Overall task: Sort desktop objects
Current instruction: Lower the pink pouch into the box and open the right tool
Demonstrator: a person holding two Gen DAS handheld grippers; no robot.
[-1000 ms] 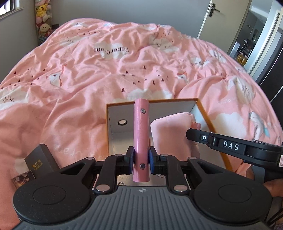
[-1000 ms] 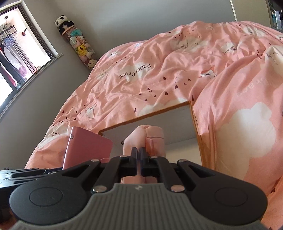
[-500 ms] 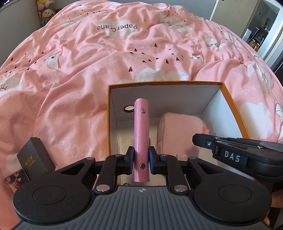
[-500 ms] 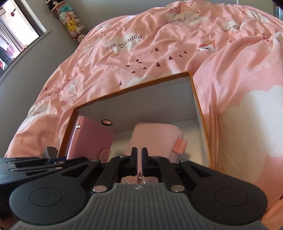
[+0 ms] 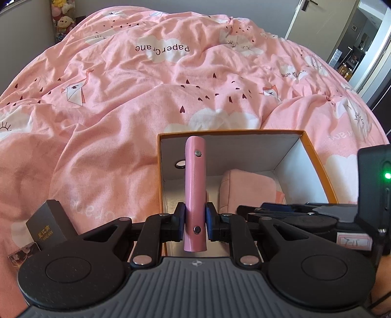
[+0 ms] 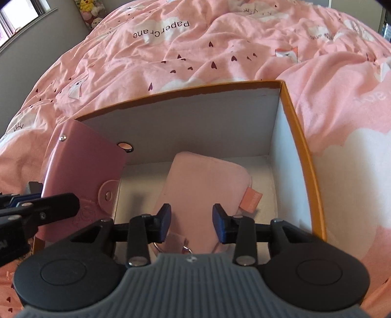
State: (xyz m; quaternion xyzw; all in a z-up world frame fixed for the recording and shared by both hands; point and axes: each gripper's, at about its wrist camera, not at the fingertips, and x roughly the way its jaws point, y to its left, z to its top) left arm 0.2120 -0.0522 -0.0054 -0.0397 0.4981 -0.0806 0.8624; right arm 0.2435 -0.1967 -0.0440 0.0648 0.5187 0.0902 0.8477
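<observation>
My left gripper [image 5: 194,221] is shut on a pink snap-button wallet [image 5: 195,193], held upright on edge over the left side of an orange-rimmed white box [image 5: 315,156]. The wallet's flat side shows in the right wrist view [image 6: 83,171]. A soft pink pouch [image 6: 202,188] with a small orange tag lies on the floor of the box [image 6: 290,107]; it also shows in the left wrist view [image 5: 246,188]. My right gripper [image 6: 191,223] is open just above the near end of the pouch, touching nothing.
The box sits on a pink quilt [image 5: 146,97] printed with clouds and hearts. A black carton [image 5: 48,225] and a patterned card [image 5: 22,252] lie on the quilt left of the box. Plush toys [image 5: 63,19] stand far left; a doorway is at far right.
My right gripper has opened and let go of the pink pouch, which now lies in the box. My left gripper still holds the wallet and has tilted down over the box.
</observation>
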